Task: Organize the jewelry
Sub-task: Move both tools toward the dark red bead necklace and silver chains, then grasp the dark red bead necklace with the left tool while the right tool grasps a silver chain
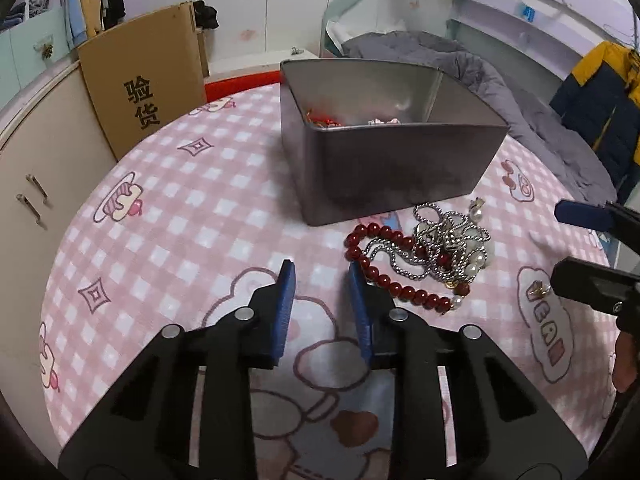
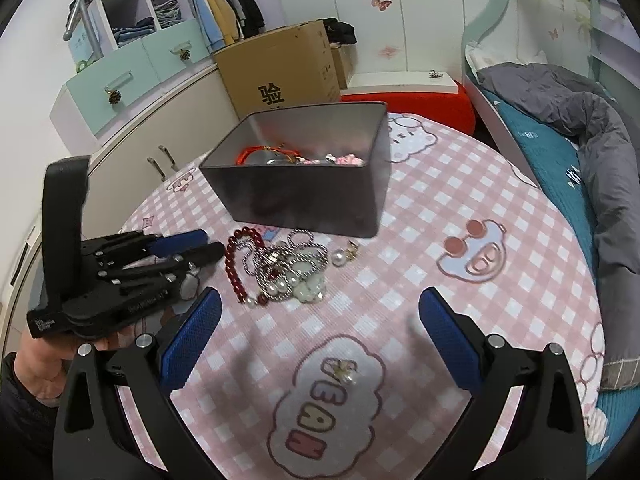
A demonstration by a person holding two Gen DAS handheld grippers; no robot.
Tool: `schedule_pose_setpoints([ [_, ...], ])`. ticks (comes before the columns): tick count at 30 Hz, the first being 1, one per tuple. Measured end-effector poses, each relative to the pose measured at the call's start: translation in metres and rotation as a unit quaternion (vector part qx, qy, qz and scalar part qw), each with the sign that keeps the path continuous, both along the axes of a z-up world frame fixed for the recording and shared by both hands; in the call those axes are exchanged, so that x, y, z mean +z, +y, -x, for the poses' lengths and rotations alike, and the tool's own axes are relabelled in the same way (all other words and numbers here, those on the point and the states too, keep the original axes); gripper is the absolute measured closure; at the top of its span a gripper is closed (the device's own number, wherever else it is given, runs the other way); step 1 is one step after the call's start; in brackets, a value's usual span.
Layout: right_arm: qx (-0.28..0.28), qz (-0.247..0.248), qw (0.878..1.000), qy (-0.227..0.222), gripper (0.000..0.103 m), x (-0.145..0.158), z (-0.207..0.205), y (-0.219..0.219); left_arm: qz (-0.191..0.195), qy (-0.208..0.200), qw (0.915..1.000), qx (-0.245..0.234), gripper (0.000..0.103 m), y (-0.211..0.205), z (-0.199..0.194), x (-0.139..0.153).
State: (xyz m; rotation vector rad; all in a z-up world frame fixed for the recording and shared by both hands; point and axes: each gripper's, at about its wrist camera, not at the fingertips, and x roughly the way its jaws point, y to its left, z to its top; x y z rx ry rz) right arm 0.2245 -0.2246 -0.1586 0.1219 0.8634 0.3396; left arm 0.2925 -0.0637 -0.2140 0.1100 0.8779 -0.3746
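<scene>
On the pink checked cloth (image 2: 400, 216), a jewelry pile (image 2: 280, 268) lies just before the gray tin (image 2: 304, 200).
Left gripper (image 1: 322, 276) hovers with jaws narrowly apart, nothing between them (its right finger just beside the red beads (image 1: 384, 280)); right gripper (image 2: 320, 304) stands wide apart above a small earring (image 2: 344, 370) near the cloth's near edge.

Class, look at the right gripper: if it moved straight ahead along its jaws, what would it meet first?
Probably the small pearl earring lying on the pink checked cloth, which sits centred ahead of the open right gripper. Depth is uncertain, so it might touch bare cloth first.
</scene>
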Motion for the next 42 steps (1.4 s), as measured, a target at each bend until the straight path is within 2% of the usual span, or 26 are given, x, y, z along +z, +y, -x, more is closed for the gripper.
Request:
schedule_pose_setpoints([
  [1, 0.004, 0.001, 1.0, -0.001, 0.009, 0.0, -0.003, 0.004, 0.004, 0.002, 1.0, -0.002, 0.066, -0.001, 0.0, 0.0],
  [3, 0.01, 0.005, 1.0, -0.002, 0.016, -0.001, -0.007, 0.009, 0.026, 0.004, 0.9997, -0.003, 0.03, -0.001, 0.002, 0.003],
  [6, 0.012, 0.006, 1.0, -0.004, 0.017, 0.0, -0.009, 0.013, 0.046, -0.001, 0.9989, 0.006, 0.03, 0.0, 0.005, 0.006],
  [11, 0.004, 0.003, 1.0, -0.004, 0.017, 0.0, -0.008, 0.01, 0.041, 0.006, 0.9991, 0.009, 0.03, -0.003, 0.003, 0.002],
  [13, -0.001, 0.001, 1.0, -0.001, 0.017, -0.002, -0.008, 0.006, 0.017, 0.005, 0.9998, 0.008, 0.035, -0.01, 0.001, -0.001],
  [15, -0.005, -0.001, 1.0, 0.002, 0.017, -0.003, -0.008, 0.003, -0.004, -0.003, 1.0, 0.006, 0.058, -0.016, 0.0, -0.002],
  [17, -0.007, -0.002, 1.0, 0.003, 0.017, -0.003, -0.008, 0.002, -0.019, -0.01, 0.9997, 0.007, 0.074, -0.015, -0.002, -0.001],
  [18, -0.007, -0.002, 1.0, 0.003, 0.017, -0.003, -0.007, 0.002, -0.02, -0.01, 0.9997, 0.004, 0.079, -0.012, -0.003, -0.001],
  [25, 0.004, 0.001, 1.0, 0.003, 0.019, -0.003, -0.007, 0.006, -0.039, -0.017, 0.999, -0.011, 0.079, -0.011, -0.002, 0.001],
  [27, 0.02, 0.006, 1.0, -0.002, 0.036, -0.001, -0.011, 0.016, -0.04, -0.018, 0.9989, -0.014, 0.082, -0.014, -0.001, 0.001],
  [28, 0.027, 0.008, 1.0, -0.003, 0.04, -0.001, -0.013, 0.02, -0.031, -0.014, 0.9993, -0.017, 0.087, -0.014, -0.001, 0.001],
  [29, 0.036, 0.016, 0.999, -0.003, 0.049, -0.003, -0.017, 0.025, -0.018, -0.009, 0.9996, -0.017, 0.092, -0.012, -0.001, 0.002],
  [30, 0.043, 0.024, 0.999, -0.002, 0.056, -0.005, -0.021, 0.03, -0.015, -0.008, 0.9997, -0.017, 0.093, -0.011, -0.001, 0.002],
  [34, 0.071, 0.045, 0.996, -0.003, 0.059, -0.013, -0.033, 0.049, 0.014, -0.003, 0.9998, -0.016, 0.096, -0.002, 0.004, 0.003],
  [38, 0.093, 0.097, 0.991, -0.018, 0.064, -0.02, -0.037, 0.069, 0.008, 0.003, 0.9999, -0.011, 0.094, -0.001, 0.003, 0.002],
  [39, 0.092, 0.112, 0.989, -0.022, 0.072, -0.021, -0.037, 0.071, 0.002, 0.0, 0.9999, -0.013, 0.093, -0.003, 0.003, 0.002],
  [42, 0.089, 0.126, 0.988, -0.026, 0.082, -0.022, -0.036, 0.07, -0.004, -0.003, 0.9998, -0.019, 0.093, -0.008, 0.005, 0.0],
])
